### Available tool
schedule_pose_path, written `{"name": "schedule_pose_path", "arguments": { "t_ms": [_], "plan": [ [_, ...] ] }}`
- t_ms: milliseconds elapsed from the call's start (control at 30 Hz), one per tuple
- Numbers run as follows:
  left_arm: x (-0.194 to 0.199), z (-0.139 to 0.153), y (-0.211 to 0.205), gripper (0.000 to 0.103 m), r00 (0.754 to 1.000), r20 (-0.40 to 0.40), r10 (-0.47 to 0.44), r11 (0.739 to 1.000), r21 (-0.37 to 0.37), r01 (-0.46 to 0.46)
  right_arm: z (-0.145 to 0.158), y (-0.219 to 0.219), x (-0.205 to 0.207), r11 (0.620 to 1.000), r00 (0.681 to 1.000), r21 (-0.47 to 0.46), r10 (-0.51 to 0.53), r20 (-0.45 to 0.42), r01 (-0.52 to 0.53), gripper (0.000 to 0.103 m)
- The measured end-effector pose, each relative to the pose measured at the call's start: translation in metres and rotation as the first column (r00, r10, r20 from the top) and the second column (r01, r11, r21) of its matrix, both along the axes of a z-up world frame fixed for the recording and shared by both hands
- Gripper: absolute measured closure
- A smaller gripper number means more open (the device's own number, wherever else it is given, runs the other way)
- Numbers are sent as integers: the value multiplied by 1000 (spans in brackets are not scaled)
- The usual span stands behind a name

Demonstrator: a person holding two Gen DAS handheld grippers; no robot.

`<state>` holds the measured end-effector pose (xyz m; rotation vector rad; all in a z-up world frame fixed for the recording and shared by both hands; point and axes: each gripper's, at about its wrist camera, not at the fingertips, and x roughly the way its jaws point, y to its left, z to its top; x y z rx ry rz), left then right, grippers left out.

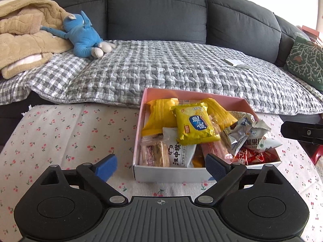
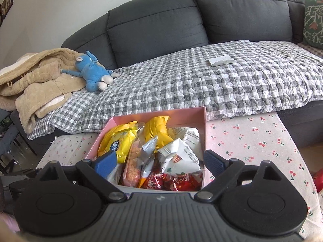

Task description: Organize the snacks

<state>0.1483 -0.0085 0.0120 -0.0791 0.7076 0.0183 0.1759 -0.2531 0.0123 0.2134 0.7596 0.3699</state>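
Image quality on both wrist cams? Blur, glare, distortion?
Left wrist: sharp, strong fisheye bending the sofa, window blown out top right. Right wrist: sharp too, same barrel warp, dark vignette corners; soft daylight, mild glare on the snack box wrappers.

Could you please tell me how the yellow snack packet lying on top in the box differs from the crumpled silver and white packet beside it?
The yellow snack packet is bright yellow with a blue label; the crumpled silver packet is silver and white. The yellow snack packet lies flat, smooth and puffed; the crumpled silver packet is creased and sticks up unevenly. The yellow snack packet sits near the middle of the pink box; the crumpled silver packet lies toward the right side. Both rest on top of other snacks, held by neither gripper.
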Motion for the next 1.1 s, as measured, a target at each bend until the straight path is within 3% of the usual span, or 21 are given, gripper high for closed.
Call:
{"name": "schedule_pose_path", "arguments": {
  "t_ms": [200, 433, 633, 867, 1100],
  "plan": [
    [-40, -2, -6, 5, 998, -62, -24, 999, 45, 27, 3, 3, -33, 997, 1000, -81, -17, -19, 15, 1],
    [-82, -2, 4, 3, 995, -102, 2, 999, 45, 2, -1, 14, -66, 983, 994, -177, -65, -86, 49, 0],
    [-99, 8, 9, 2, 993, -115, 39, 999, 11, -38, -5, 13, -93, 974, 986, -208, -118, -115, 92, 0],
    [-114, 12, -10, 1, 993, -120, 1, 998, 63, 7, -8, 19, -103, 956, 987, -278, -122, -101, 89, 0],
    [-115, 4, -13, 1, 988, -151, -8, 997, 75, 19, -12, 20, -101, 953, 987, -289, -124, -105, 89, 0]
  ]
}}
